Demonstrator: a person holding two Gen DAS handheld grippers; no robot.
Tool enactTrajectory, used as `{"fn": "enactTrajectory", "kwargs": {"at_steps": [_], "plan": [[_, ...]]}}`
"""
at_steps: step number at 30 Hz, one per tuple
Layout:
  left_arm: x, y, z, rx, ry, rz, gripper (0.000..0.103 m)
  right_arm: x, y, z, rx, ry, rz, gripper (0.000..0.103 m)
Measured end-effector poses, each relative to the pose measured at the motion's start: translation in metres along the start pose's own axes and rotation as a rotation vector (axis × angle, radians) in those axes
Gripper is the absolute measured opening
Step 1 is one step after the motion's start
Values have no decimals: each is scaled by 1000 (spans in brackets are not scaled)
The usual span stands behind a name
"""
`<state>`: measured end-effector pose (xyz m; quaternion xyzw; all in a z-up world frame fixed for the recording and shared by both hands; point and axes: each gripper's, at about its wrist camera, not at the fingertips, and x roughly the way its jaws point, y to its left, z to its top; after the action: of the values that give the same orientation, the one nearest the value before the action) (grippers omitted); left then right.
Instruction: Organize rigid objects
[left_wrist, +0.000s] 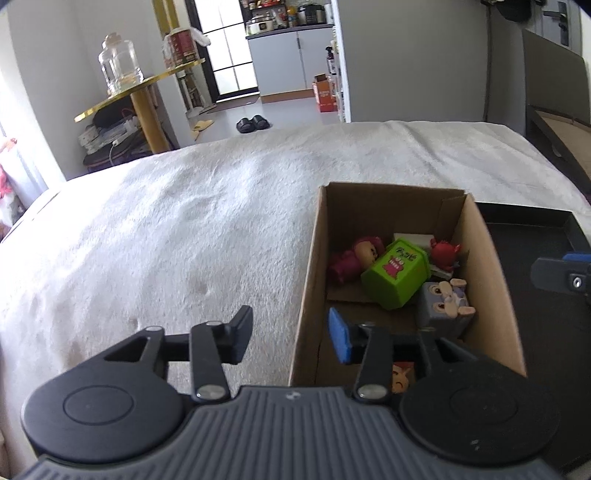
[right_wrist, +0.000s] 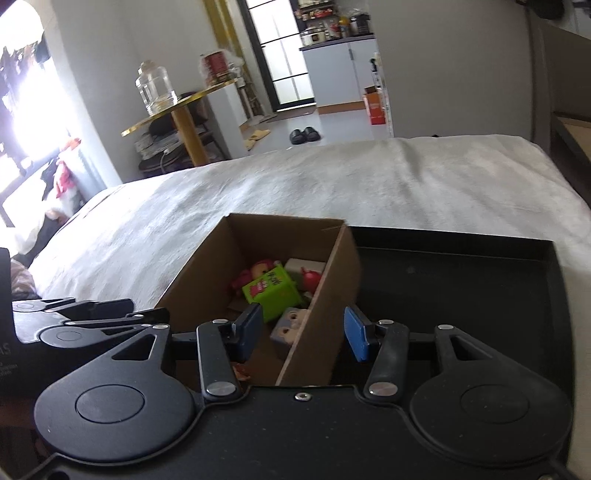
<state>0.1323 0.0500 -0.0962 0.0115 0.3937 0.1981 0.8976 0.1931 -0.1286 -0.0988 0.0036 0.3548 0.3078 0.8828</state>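
An open cardboard box (left_wrist: 369, 218) (right_wrist: 195, 295) stands on the white blanket beside a black tray (left_wrist: 546, 332) (right_wrist: 461, 277). Inside lie a green toy block (left_wrist: 395, 277) (right_wrist: 271, 291), a pink doll (left_wrist: 351, 258), a red figure (left_wrist: 443, 253), a grey bunny block (left_wrist: 443, 304) (right_wrist: 290, 325) and an orange-faced toy (left_wrist: 400, 376). My left gripper (left_wrist: 291, 338) is open and straddles the box's left wall, nothing pressed between its pads. My right gripper (right_wrist: 303, 334) is open astride the box's right wall, one finger over the box, one over the tray.
The white blanket (left_wrist: 184, 229) covers the bed to the left and beyond the box. A gold side table (left_wrist: 140, 88) with a glass jar (left_wrist: 120, 62) stands past the far edge. Black slippers (left_wrist: 253, 123) lie on the floor. Dark furniture (left_wrist: 554, 122) is at right.
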Motion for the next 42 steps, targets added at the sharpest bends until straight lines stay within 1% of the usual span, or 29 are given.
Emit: {"fn": "enactTrajectory", "kwargs": {"at_steps": [4, 5, 7, 9, 11, 13, 19, 22, 26, 31, 37, 42], "plan": [[-13, -2, 8, 10, 15, -62, 62, -16, -9, 3, 23, -11, -31, 62], [-16, -2, 9, 16, 18, -75, 64, -19, -12, 4, 31, -12, -36, 64], [-25, -4, 13, 31, 17, -96, 70, -27, -18, 5, 46, -15, -53, 76], [-33, -5, 15, 44, 12, -116, 75, -35, -22, 6, 60, -18, -75, 84], [-41, -6, 19, 54, 7, -139, 79, -44, -27, 7, 73, -25, -87, 87], [-50, -5, 21, 61, 1, -160, 84, -53, -32, 8, 87, -29, -94, 93], [-75, -3, 26, 71, -31, -200, 94, -79, -39, 9, 114, -51, -102, 100], [-85, 0, 27, 72, -38, -216, 95, -91, -39, 9, 116, -69, -104, 103], [-100, 1, 26, 89, -39, -233, 97, -105, -37, 10, 117, -72, -96, 103], [-117, 8, 26, 76, -47, -247, 99, -120, -32, 11, 106, -72, -84, 103], [-137, 16, 28, 63, -55, -269, 100, -139, -26, 13, 87, -80, -83, 103], [-151, 20, 28, 58, -58, -308, 100, -155, -21, 15, 77, -97, -73, 103]]}}
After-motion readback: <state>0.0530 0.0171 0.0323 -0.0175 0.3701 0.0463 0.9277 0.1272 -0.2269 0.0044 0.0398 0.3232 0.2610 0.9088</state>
